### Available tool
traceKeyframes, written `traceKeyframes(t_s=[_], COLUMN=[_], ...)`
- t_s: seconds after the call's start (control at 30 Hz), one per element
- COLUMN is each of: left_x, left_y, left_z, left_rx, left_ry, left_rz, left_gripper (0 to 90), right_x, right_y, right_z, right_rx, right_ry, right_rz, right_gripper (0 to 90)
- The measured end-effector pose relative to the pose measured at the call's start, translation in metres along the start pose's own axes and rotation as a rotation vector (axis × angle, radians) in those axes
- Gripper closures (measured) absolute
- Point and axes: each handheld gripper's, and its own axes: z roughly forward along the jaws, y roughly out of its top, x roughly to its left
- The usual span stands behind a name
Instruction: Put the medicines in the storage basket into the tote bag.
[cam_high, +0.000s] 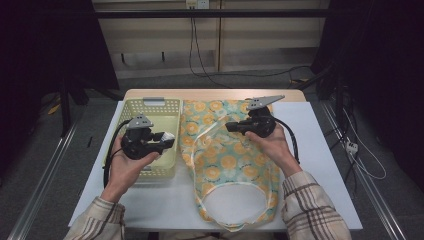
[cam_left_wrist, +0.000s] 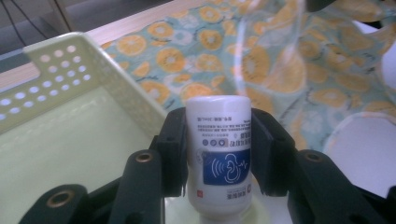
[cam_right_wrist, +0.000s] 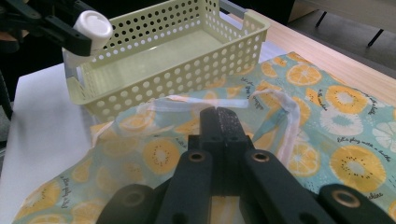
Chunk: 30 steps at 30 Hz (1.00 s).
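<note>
We note the left gripper (cam_left_wrist: 218, 154) with its jaws clamped on a small white bottle (cam_left_wrist: 219, 154) bearing a blue label; the bottle sits between the pads, its flat end pointing away from the camera. In the high view this gripper (cam_high: 167, 138) hangs over the right side of the pale green perforated basket (cam_high: 150, 107), jaws aimed toward the fabric, the left hand (cam_high: 125, 167) wrapped round the handle with the forearm coming up from the bottom edge. The right gripper (cam_right_wrist: 223, 122) has its jaws pressed together; a thin translucent strap (cam_right_wrist: 280, 105) of the bag lies just ahead of the tips, and we cannot tell whether it is pinched. In the high view the right hand (cam_high: 272, 145) holds its gripper (cam_high: 231, 127) over the upper part of the orange-print bag (cam_high: 225, 165), which lies flat on the white table (cam_high: 320, 150) just beside the basket. The bag's open mouth faces the person.
</note>
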Motion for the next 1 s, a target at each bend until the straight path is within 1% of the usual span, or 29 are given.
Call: traceKeyframes(t_s=[0.07, 0.1, 0.13, 0.17, 0.2, 0.23, 0.37, 0.4, 0.43, 0.47, 0.5, 0.53, 0.57, 0.67, 0.7, 0.83, 0.9, 0.93, 1.0], left_x=[-0.006, -0.008, -0.011, -0.012, -0.012, -0.014, -0.02, -0.022, -0.024, -0.027, -0.03, -0.032, -0.035, -0.047, -0.051, -0.062, -0.067, -0.068, -0.071], left_y=[0.002, 0.003, 0.004, 0.006, 0.007, 0.009, 0.016, 0.017, 0.018, 0.019, 0.019, 0.02, 0.021, 0.024, 0.025, 0.03, 0.032, 0.033, 0.032], left_z=[0.003, 0.004, 0.007, 0.01, 0.013, 0.015, 0.022, 0.024, 0.026, 0.028, 0.03, 0.032, 0.033, 0.038, 0.04, 0.054, 0.062, 0.065, 0.074], left_rx=[-0.002, 0.003, -0.006, -0.009, -0.002, 0.007, -0.009, -0.016, -0.021, -0.026, -0.021, -0.025, -0.02, -0.025, -0.02, -0.009, -0.009, -0.002, 0.006], left_ry=[-0.016, -0.02, -0.033, -0.036, -0.044, -0.045, -0.068, -0.071, -0.083, -0.089, -0.084, -0.105, -0.106, -0.138, -0.143, -0.167, -0.181, -0.186, -0.198], left_rz=[0.007, 0.023, 0.028, 0.032, 0.038, 0.04, 0.052, 0.052, 0.046, 0.055, 0.055, 0.059, 0.066, 0.078, 0.087, 0.104, 0.103, 0.106, 0.098], left_gripper=[60.3, 60.3, 60.3, 60.2, 60.3, 60.3, 60.3, 60.3, 60.3, 60.3, 60.3, 60.3, 60.3, 60.3, 60.3, 60.4, 60.4, 60.3, 60.4], right_x=[0.0, 0.0, 0.0, 0.0, 0.0, 0.0, 0.001, 0.001, 0.001, 0.001, 0.001, 0.0, 0.001, 0.001, 0.0, 0.001, 0.001, 0.001, 0.001], right_y=[0.0, 0.0, 0.0, 0.0, 0.0, 0.0, -0.001, 0.0, 0.0, 0.0, 0.0, 0.0, 0.0, 0.0, 0.0, 0.0, 0.0, 0.0, 0.0], right_z=[0.0, 0.0, 0.001, 0.001, 0.001, 0.002, 0.002, 0.002, 0.002, 0.001, 0.001, 0.0, 0.0, 0.001, 0.001, 0.003, 0.003, 0.003, 0.002], right_rx=[-0.001, 0.001, 0.001, 0.005, 0.007, 0.009, 0.003, 0.003, 0.001, -0.001, -0.003, -0.003, -0.003, -0.001, -0.002, -0.004, -0.005, -0.005, -0.006], right_ry=[0.002, 0.003, 0.004, 0.006, 0.008, 0.009, 0.011, 0.01, 0.009, 0.009, 0.007, 0.007, 0.007, 0.007, 0.007, 0.009, 0.009, 0.008, 0.006], right_rz=[-0.002, -0.003, -0.004, -0.006, -0.009, -0.009, -0.01, -0.011, -0.01, -0.008, -0.009, -0.009, -0.01, -0.009, -0.009, -0.01, -0.012, -0.01, -0.007], right_gripper=[90.0, 90.0, 90.0, 90.0, 90.0, 90.0, 90.0, 90.0, 90.0, 90.0, 90.0, 90.0, 90.0, 90.0, 90.0, 90.0, 90.0, 90.0, 90.0])
